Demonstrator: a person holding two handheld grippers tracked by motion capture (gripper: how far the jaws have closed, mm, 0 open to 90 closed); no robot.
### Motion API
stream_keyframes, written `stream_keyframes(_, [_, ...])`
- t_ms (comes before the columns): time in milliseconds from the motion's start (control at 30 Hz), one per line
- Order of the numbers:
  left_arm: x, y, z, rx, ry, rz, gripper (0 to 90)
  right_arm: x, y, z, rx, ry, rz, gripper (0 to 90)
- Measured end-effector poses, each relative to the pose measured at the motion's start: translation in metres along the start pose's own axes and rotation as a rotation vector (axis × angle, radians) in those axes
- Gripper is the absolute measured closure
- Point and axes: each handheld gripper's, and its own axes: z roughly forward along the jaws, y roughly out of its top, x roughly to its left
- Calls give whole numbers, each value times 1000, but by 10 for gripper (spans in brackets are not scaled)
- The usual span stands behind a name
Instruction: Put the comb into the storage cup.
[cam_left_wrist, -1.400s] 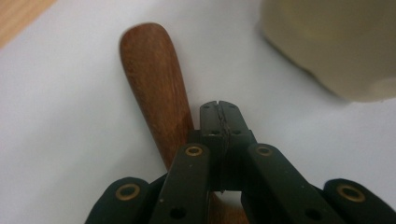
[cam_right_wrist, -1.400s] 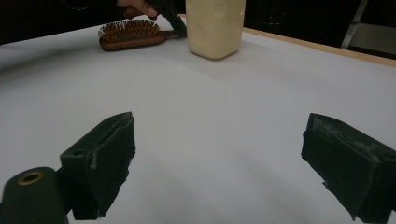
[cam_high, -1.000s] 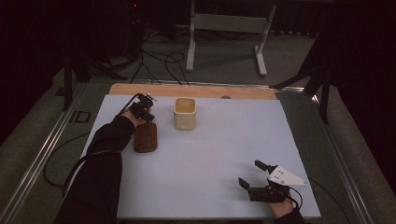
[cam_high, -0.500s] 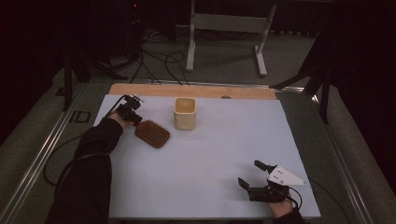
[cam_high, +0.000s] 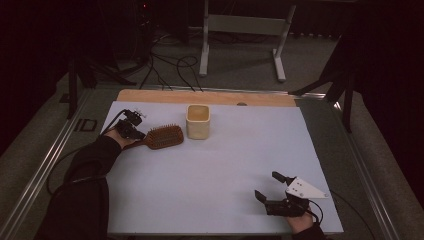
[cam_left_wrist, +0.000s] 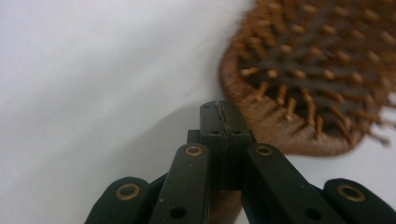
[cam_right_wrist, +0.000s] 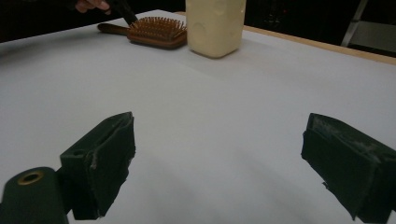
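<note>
We see the hairbrush (cam_high: 159, 137) flat on the white surface (cam_high: 225, 165), bristles up, just left of the cream cup (cam_high: 198, 121), head nearly touching it. Left tongs (cam_high: 131, 131) sit at the brush handle, away from the cup, jaws pressed together; we can't tell whether they pinch the handle. Right tongs (cam_high: 274, 187) spread wide, well apart from the cup, near the surface's front edge.

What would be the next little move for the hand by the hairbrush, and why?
Probably lift the hairbrush slightly off the white table and swing it toward the cream cup. The left gripper has its jaws pressed together at the handle end, seemingly clamping it; the brush lies flat, bristles up, just left of the upright, open cup. The right gripper rests open, far off.
</note>
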Motion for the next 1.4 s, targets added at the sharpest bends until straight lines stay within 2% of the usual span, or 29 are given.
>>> stream_keyframes(133, [-5, -6, -3, -3, -3, 5, 900, 0, 0, 0, 0, -2, 1, 95])
stream_keyframes(333, [-12, -19, -8, -2, -24, -10, 900, 1, 1, 0, 1, -4, 0, 95])
stream_keyframes(633, [-19, -23, -11, 1, -43, -4, 900, 1, 1, 0, -1, -6, 0, 95])
stream_keyframes(833, [-20, -25, -14, 2, -31, -13, 900, 1, 1, -1, -2, -9, 1, 95])
stream_keyframes(1100, [-17, -27, -31, -31, -28, -40, 900, 0, 1, -1, -5, -12, 6, 95])
stream_keyframes(1267, [-18, -27, -41, -39, -42, -52, 900, 0, 1, -1, -5, -12, 5, 95])
stream_keyframes(1400, [-20, -26, -48, -38, -35, -53, 900, 0, 1, -1, -6, -12, 7, 95])
